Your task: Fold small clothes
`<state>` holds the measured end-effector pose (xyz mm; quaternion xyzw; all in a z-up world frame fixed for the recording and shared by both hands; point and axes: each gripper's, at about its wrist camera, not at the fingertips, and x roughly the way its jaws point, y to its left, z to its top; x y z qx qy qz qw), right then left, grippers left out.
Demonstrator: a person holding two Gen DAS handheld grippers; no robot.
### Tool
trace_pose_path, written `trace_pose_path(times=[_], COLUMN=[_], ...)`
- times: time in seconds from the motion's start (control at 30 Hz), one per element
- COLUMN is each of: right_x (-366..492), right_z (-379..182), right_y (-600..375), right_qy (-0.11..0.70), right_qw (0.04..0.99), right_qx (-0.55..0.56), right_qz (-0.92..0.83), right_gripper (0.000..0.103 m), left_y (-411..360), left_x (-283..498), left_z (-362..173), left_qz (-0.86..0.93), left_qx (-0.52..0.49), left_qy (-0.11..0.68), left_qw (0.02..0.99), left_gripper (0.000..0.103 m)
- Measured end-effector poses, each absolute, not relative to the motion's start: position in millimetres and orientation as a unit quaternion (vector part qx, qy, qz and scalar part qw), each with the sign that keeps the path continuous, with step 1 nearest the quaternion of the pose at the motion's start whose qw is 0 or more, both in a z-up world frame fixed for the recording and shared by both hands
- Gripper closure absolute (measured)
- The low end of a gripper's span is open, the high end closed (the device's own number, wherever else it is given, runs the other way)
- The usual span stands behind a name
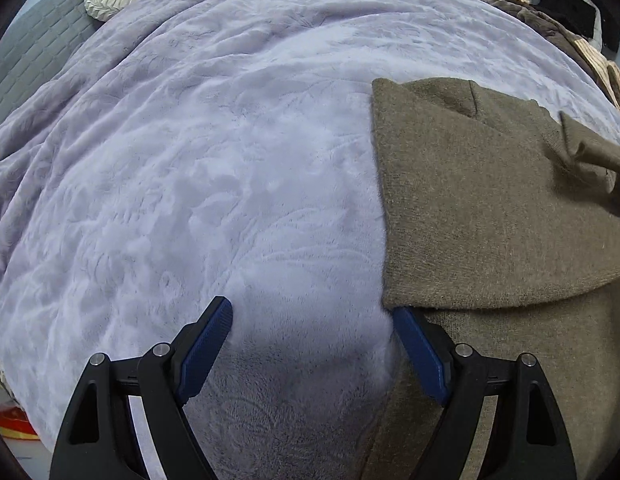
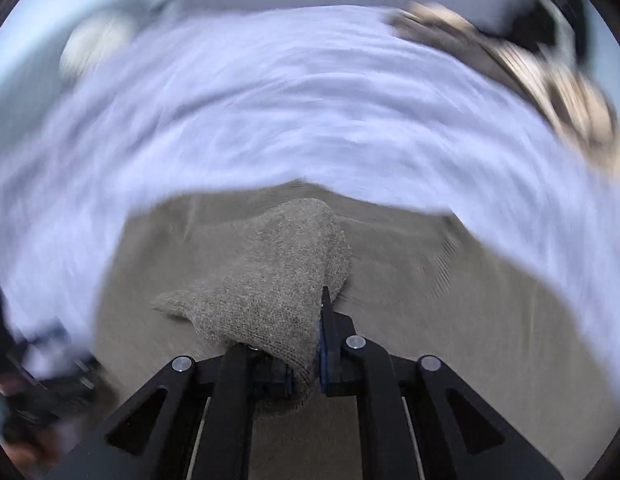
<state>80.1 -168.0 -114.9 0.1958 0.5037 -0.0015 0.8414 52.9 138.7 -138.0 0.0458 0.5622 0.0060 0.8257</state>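
Left gripper (image 1: 310, 316) is held wide open over the lavender bed blanket (image 1: 190, 180), its right jaw touching the olive knit sweater (image 1: 490, 220). Right gripper (image 2: 306, 364) is clamped on a sweater fold (image 2: 278, 280). Fold judged midway; next, the fold should be laid flat.

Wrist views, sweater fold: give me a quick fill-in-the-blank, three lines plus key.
1. The right gripper is shut on a bunch of the olive-brown ____.
2. The left gripper is ____, holding nothing.
3. The sweater lies on a ____-coloured blanket.

Missing words: sweater; open; lavender
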Motion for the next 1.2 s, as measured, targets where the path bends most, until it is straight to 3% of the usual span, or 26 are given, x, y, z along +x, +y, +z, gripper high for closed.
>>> trace_pose_path(times=[0.07,0.1,0.13,0.17,0.33,0.53,0.7,0.9,0.93,0.97,1.0,1.13,1.2], right_x=[67.0,60.1,53.0,46.0,35.8,56.8,80.0,107.9,111.2,115.9,114.9,61.3,25.9], right_z=[-138.9,-151.3,-164.5,-165.9,-159.7,-109.3,-90.2,-118.2,-122.9,-130.1,-128.8,-93.3,-103.8], right_y=[-199.9,-206.8,-215.3,-216.6,-230.9,-204.3,-196.0,-178.8,-176.1,-177.8,-184.9,-229.9,-257.8], right_qy=[0.510,0.519,0.529,0.523,0.498,0.531,0.521,0.567,0.578,0.585,0.578,0.464,0.452], right_qw=[0.806,0.787,0.768,0.765,0.764,0.815,0.831,0.817,0.811,0.807,0.809,0.857,0.841], right_qx=[0.301,0.334,0.361,0.376,0.410,0.213,0.194,0.101,0.076,0.063,0.086,0.221,0.292], right_qz=[0.002,0.001,-0.005,-0.005,-0.030,-0.094,-0.037,-0.035,-0.044,-0.053,-0.053,-0.039,-0.058], right_gripper=[0.088,0.079,0.060,0.055,0.051,0.051,0.049,0.049,0.053,0.067,0.096,0.096,0.093], left_y=[136.9,138.1,139.8,141.7,141.9,163.0,161.4,101.7,94.9,89.9,88.0,91.0,90.1], left_x=[52.7,54.2,54.7,55.5,54.9,31.2,84.9,159.7,165.2,169.3,171.5,170.3,171.3], left_z=[-138.4,-138.7,-139.2,-139.2,-135.9,-109.5,-93.6,-122.5,-129.7,-136.3,-140.8,-140.3,-140.7], left_qz=[0.010,0.011,0.011,0.012,0.018,0.015,-0.051,-0.106,-0.102,-0.093,-0.083,-0.088,-0.092], left_qx=[0.052,0.049,0.044,0.039,0.039,0.050,0.008,0.023,0.033,0.042,0.039,0.013,0.014], left_qy=[0.562,0.563,0.565,0.566,0.570,0.576,0.583,0.604,0.610,0.615,0.618,0.618,0.618], left_qw=[0.826,0.825,0.824,0.823,0.821,0.815,0.811,0.790,0.785,0.782,0.781,0.781,0.780], left_gripper=[0.019,0.019,0.019,0.019,0.019,0.019,0.019,0.019,0.019,0.019,0.019,0.019,0.019])
